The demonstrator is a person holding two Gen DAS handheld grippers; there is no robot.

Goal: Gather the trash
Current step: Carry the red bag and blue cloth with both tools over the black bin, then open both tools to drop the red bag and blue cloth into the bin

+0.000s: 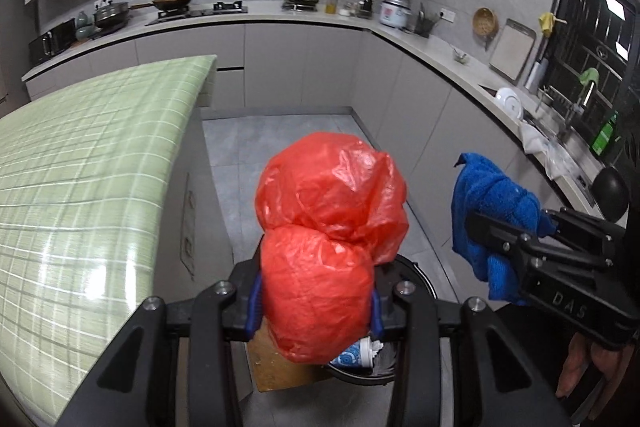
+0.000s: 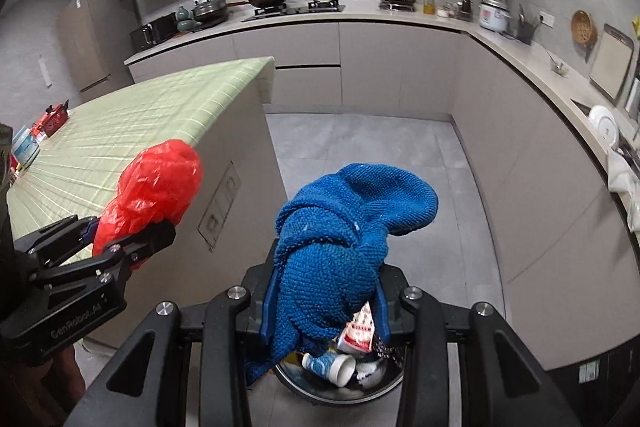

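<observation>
Both jaws are clamped: left gripper [image 1: 316, 303] squeezes a red plastic bag [image 1: 328, 223], right gripper [image 2: 324, 307] a blue cloth [image 2: 340, 239].

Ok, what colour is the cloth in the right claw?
Blue cloth, knitted-looking texture; the right wrist view shows it best.

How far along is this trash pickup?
Some is done: a cup and wrappers already lie in the bin. In hand: the left gripper holds a red bag, the right gripper a blue cloth. Left: a few items on the table.
</observation>
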